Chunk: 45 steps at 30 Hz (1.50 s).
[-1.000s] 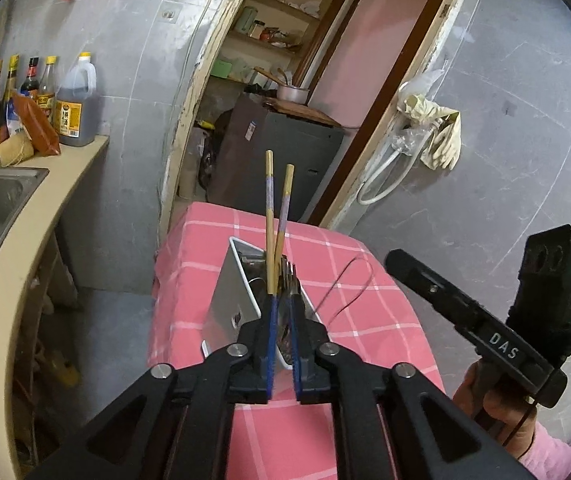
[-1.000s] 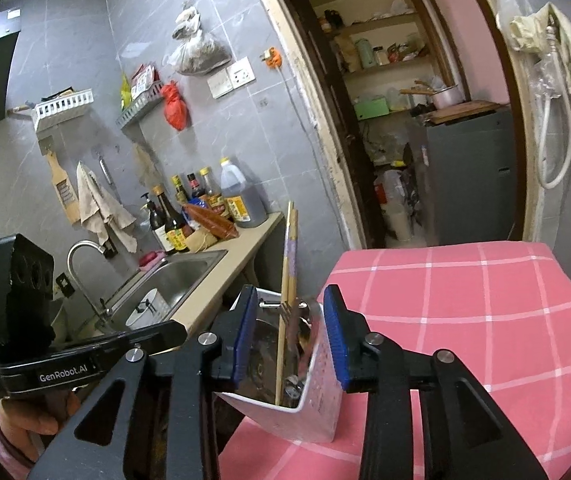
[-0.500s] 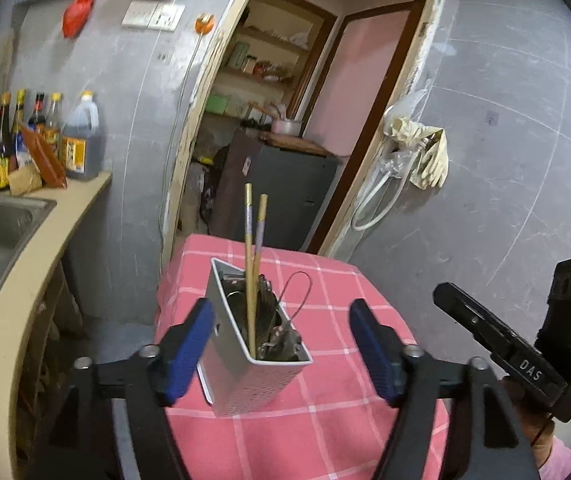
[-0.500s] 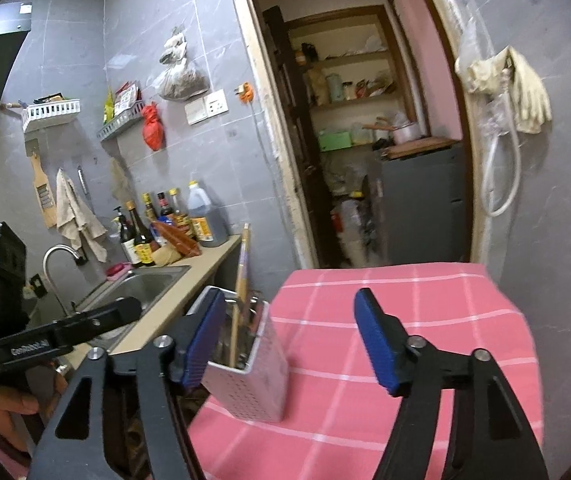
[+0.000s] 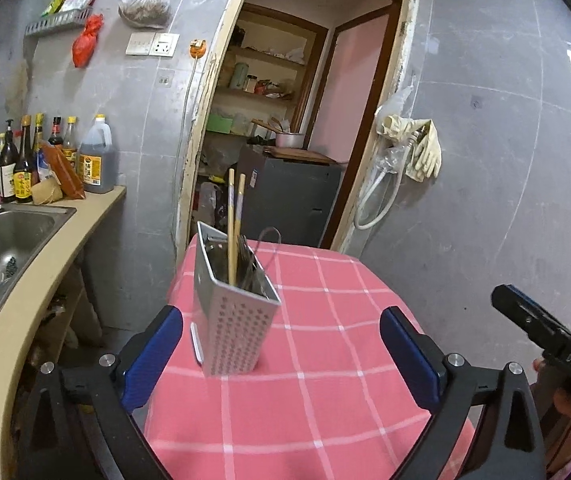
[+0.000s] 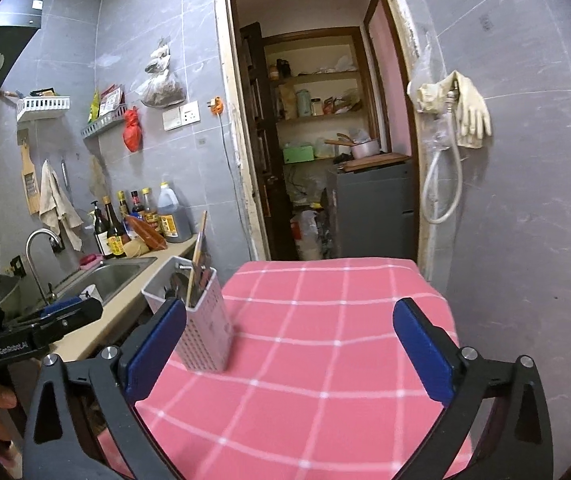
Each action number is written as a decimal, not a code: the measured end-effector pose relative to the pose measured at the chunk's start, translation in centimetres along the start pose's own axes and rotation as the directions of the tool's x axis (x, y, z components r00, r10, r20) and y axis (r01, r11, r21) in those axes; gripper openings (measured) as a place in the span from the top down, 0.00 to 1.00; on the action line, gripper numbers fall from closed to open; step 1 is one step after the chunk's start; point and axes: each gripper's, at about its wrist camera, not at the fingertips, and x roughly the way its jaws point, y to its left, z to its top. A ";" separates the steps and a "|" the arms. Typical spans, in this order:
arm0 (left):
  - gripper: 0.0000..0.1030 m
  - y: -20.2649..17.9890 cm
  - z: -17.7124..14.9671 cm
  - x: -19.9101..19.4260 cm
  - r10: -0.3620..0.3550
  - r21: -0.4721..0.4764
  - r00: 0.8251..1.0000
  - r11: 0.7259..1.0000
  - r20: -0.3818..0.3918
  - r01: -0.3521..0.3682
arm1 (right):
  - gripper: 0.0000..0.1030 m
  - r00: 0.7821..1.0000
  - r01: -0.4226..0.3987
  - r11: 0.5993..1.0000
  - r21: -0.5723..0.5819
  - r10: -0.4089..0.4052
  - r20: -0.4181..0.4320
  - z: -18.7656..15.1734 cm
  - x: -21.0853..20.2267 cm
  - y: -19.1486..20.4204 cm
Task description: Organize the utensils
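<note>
Utensils [image 5: 234,236], chopsticks among them, are shown standing in the perforated holder [image 5: 237,320] near the bench [image 5: 325,360] corner, both the left claw [image 5: 281,354] and right claw [image 6: 289,350] spread wide and empty, so the loading step is judged finished and only withdrawal remains.

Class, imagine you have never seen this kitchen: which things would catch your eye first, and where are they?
The pink checked cloth covers the table in the middle. A perforated metal caddy stands upright on it near the sink-side edge, with two chopsticks sticking out. Both tools, left and right, hang open and empty in front.
</note>
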 end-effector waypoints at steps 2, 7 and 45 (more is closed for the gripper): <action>0.01 -0.8 -0.9 -0.9 0.014 0.008 1.000 1.000 0.010 -0.015 | 0.01 1.000 0.014 1.000 -0.008 -0.014 -0.012 -0.7 -1.0 -0.6; 0.01 -2.2 -2.6 -2.7 0.043 0.029 0.999 0.999 0.011 -0.043 | 0.01 0.999 0.040 0.999 -0.019 -0.040 -0.026 -2.6 -3.4 -1.8; 0.01 -4.7 -7.0 -6.4 0.084 0.080 0.996 0.993 -0.008 -0.083 | 0.01 0.995 0.077 0.997 -0.004 -0.077 -0.061 -5.8 -6.5 -2.6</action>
